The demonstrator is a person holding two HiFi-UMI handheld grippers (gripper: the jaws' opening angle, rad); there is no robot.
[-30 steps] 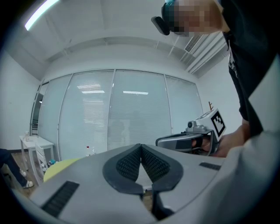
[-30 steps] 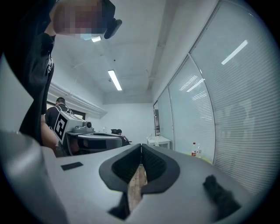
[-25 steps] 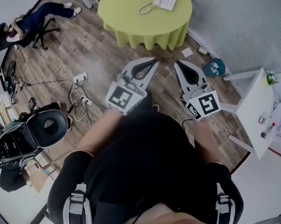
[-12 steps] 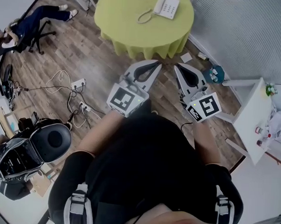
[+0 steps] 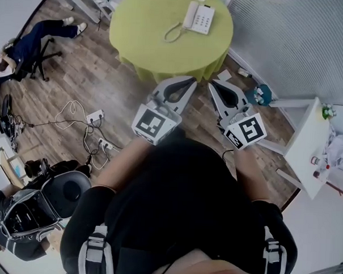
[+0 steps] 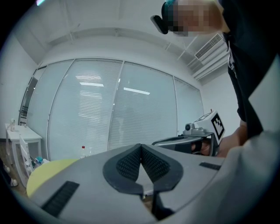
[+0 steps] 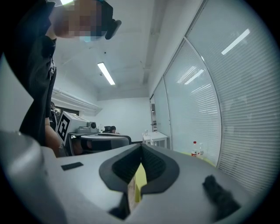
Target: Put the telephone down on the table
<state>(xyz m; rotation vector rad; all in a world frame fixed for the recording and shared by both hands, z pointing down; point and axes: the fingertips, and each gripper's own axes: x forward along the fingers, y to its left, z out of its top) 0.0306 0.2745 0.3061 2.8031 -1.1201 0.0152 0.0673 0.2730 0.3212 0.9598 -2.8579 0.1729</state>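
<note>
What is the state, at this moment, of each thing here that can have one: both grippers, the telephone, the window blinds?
left gripper: shut, nothing between its jaws.
right gripper: shut, nothing held.
telephone: lying on the green table, handset apparently on its cradle, apart from both grippers.
blinds: lowered over the glass.

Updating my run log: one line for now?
left hand-held gripper: shut, empty | right hand-held gripper: shut, empty | telephone: on table
</note>
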